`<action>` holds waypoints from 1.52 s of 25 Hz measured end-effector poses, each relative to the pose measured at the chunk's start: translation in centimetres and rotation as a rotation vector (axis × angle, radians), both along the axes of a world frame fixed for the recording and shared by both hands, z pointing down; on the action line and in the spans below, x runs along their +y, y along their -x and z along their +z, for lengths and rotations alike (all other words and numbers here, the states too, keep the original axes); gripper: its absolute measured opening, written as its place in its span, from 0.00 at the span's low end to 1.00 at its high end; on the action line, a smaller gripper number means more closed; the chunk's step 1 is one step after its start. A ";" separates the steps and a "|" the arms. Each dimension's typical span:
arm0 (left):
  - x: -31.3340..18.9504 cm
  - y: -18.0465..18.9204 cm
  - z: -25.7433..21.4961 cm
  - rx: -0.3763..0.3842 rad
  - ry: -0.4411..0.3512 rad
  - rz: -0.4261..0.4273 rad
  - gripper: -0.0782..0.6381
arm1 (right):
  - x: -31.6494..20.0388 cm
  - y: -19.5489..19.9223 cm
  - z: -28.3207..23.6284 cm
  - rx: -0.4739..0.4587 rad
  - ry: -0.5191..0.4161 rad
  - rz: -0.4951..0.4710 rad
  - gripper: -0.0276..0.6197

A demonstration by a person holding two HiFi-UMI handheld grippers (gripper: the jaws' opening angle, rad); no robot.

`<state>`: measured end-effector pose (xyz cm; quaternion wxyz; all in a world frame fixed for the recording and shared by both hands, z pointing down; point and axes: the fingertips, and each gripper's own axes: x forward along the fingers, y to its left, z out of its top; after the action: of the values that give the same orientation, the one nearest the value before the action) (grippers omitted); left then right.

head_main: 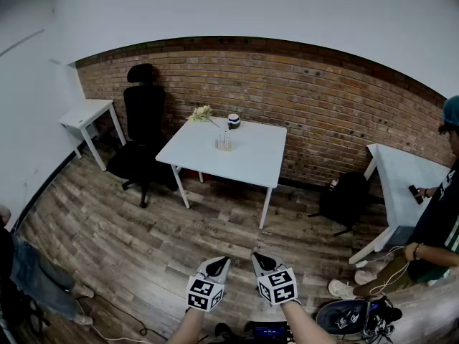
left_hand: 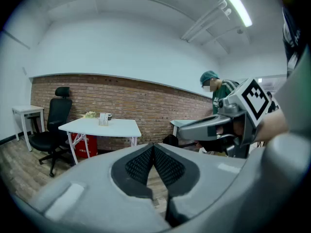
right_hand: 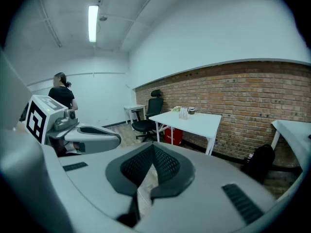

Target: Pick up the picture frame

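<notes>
You are standing well back from the white table [head_main: 252, 165], so you are only getting ready, and the reaching is not starting yet. You are holding the left gripper [head_main: 216, 265] and the right gripper [head_main: 262, 262] low in front of you, side by side. Both are pinching all the way closed with nothing in them. The picture frame [head_main: 224, 142] seems to be the small see-through thing standing toward the far side of the table, but it is too small to be sure. Next, I think you are going to need to walk up to the table, open one gripper wide, and come at the frame gently so it is not tipping over. Some yellow flowers [head_main: 202, 113] and a little cup [head_main: 234, 121] are sitting just behind it, close to the brick wall [head_main: 330, 110]. A black chair [head_main: 143, 117] is waiting at the table's left. The wood floor [head_main: 143, 242] is stretching between you and the table. A person [head_main: 437, 221] is standing at the right, beside another white table [head_main: 401, 174].
</notes>
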<state>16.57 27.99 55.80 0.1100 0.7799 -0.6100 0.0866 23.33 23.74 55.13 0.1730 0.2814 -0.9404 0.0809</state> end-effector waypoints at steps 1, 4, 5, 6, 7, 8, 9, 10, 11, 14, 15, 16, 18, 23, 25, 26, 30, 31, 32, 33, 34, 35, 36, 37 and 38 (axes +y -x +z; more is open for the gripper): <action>-0.1 0.1 -0.2 0.000 -0.001 0.000 0.12 | -0.1 0.2 -0.3 -0.001 -0.002 -0.002 0.05; -0.1 0.4 -0.7 -0.002 -0.004 -0.001 0.12 | -0.1 0.6 -0.7 -0.003 -0.006 -0.008 0.05; 0.0 0.4 -0.7 -0.002 -0.005 -0.002 0.12 | 0.1 0.6 -0.7 -0.003 -0.007 -0.009 0.05; 0.3 0.4 -0.7 -0.001 -0.006 -0.004 0.12 | 0.4 0.6 -0.6 -0.003 -0.008 -0.011 0.05; 0.5 0.3 -0.6 0.000 -0.007 -0.005 0.12 | 0.6 0.5 -0.5 -0.003 -0.009 -0.012 0.05; 0.6 0.3 -0.6 0.001 -0.008 -0.005 0.12 | 0.7 0.5 -0.4 -0.003 -0.009 -0.013 0.05; 0.7 0.3 -0.5 0.003 -0.008 -0.006 0.13 | 0.8 0.5 -0.3 -0.003 -0.010 -0.014 0.05; 0.7 0.4 -0.5 0.005 -0.007 -0.006 0.12 | 0.8 0.5 -0.2 -0.002 -0.010 -0.015 0.05; 0.7 0.4 -0.4 0.006 -0.005 -0.007 0.12 | 0.8 0.5 -0.2 -0.001 -0.009 -0.015 0.05; 0.7 0.5 -0.5 0.009 -0.001 -0.008 0.13 | 0.8 0.5 -0.4 -0.002 -0.006 -0.011 0.05; 0.7 0.5 -0.5 0.010 0.000 -0.008 0.12 | 0.7 0.4 -0.5 -0.004 -0.004 -0.008 0.05; 0.7 0.4 -0.5 0.012 0.001 -0.007 0.12 | 0.7 0.3 -0.6 -0.007 -0.002 -0.006 0.05; 0.7 0.3 -0.5 0.014 0.004 -0.004 0.12 | 0.6 0.2 -0.7 -0.013 0.001 -0.006 0.05; 0.6 -0.1 -0.1 0.016 0.008 -0.006 0.12 | 0.5 -0.2 -0.4 -0.020 0.003 -0.012 0.05; 0.5 -0.3 0.1 0.006 0.013 -0.005 0.13 | 0.4 -0.4 -0.2 -0.023 0.004 -0.014 0.05; 0.5 -0.4 0.1 0.002 0.014 -0.005 0.12 | 0.3 -0.4 -0.2 -0.024 0.005 -0.014 0.05; 0.1 -0.7 0.2 -0.010 0.015 -0.012 0.12 | 0.0 -0.7 0.0 -0.030 0.011 -0.021 0.05; 0.0 -0.7 0.1 -0.012 0.014 -0.015 0.12 | -0.1 -0.7 0.0 -0.031 0.013 -0.024 0.05; -0.2 -0.8 0.1 -0.013 0.014 -0.019 0.13 | -0.3 -0.8 0.1 -0.032 0.015 -0.027 0.05; -0.3 -0.9 0.0 -0.013 0.014 -0.023 0.12 | -0.4 -0.9 0.1 -0.033 0.016 -0.031 0.05; -0.5 -0.9 0.1 -0.012 0.016 -0.027 0.12 | -0.5 -1.0 0.2 -0.033 0.018 -0.035 0.05; -0.6 -1.0 0.1 -0.010 0.018 -0.033 0.12 | -0.6 -1.1 0.3 -0.033 0.020 -0.040 0.05; -0.7 -1.1 0.1 -0.007 0.019 -0.038 0.12 | -0.8 -1.2 0.3 -0.033 0.022 -0.044 0.05; -0.8 -1.2 0.2 -0.004 0.019 -0.044 0.12 | -1.0 -1.4 0.4 -0.032 0.024 -0.047 0.05; -0.9 -1.4 0.2 -0.004 0.019 -0.048 0.12 | -1.2 -1.6 0.5 -0.031 0.025 -0.050 0.05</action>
<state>17.99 27.12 55.97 0.1183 0.7637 -0.6281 0.0910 24.91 22.56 55.61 0.1639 0.2543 -0.9486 0.0927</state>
